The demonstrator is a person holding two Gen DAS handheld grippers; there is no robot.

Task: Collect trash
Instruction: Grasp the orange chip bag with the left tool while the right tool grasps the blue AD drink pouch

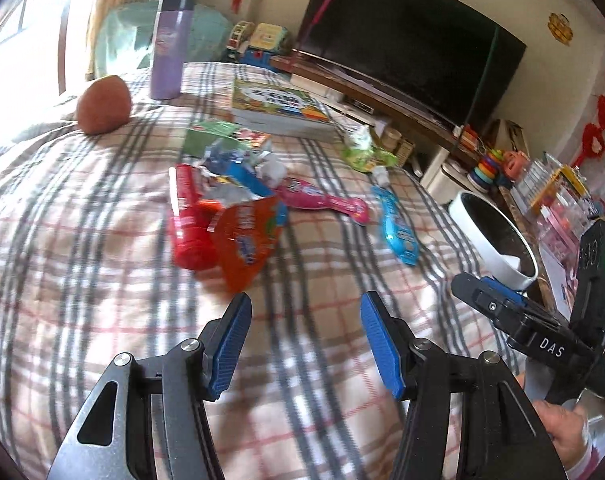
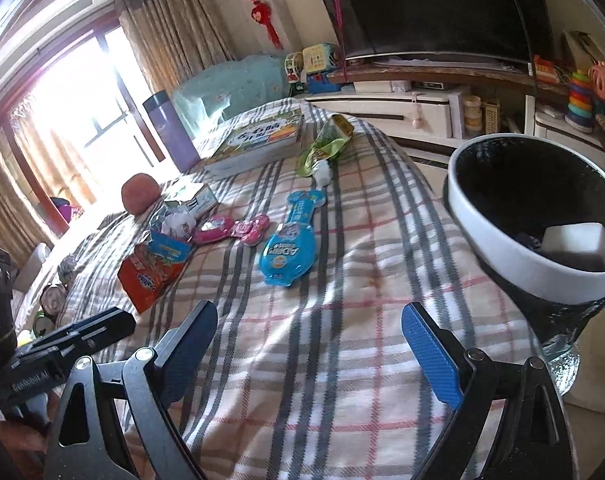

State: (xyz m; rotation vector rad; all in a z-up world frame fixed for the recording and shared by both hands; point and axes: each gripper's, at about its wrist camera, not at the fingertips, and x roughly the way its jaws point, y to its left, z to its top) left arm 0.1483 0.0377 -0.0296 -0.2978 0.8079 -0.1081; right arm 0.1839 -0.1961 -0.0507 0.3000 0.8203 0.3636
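Bright wrappers (image 1: pixel 238 216) are lying flat in a messy pile on the checked blanket; a blue wrapper (image 2: pixel 288 242) is lying apart.

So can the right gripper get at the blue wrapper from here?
Probably yes: the right gripper is open and empty, and only bare plaid blanket lies between it and the blue wrapper, which lies apart from the pile.

Both fisheye cameras are looking forward and downward along their own fingers, sitting close above the plaid-covered bed (image 1: pixel 102 280). The left view is facing the wrapper pile (image 1: pixel 226 208) near the middle, with the bin (image 1: pixel 490 236) at its right edge. The right view is sitting nearer the bin (image 2: pixel 534 216). Both are sharing the blue packet (image 2: pixel 290 240), book (image 1: pixel 278 108) and television (image 2: pixel 430 4).
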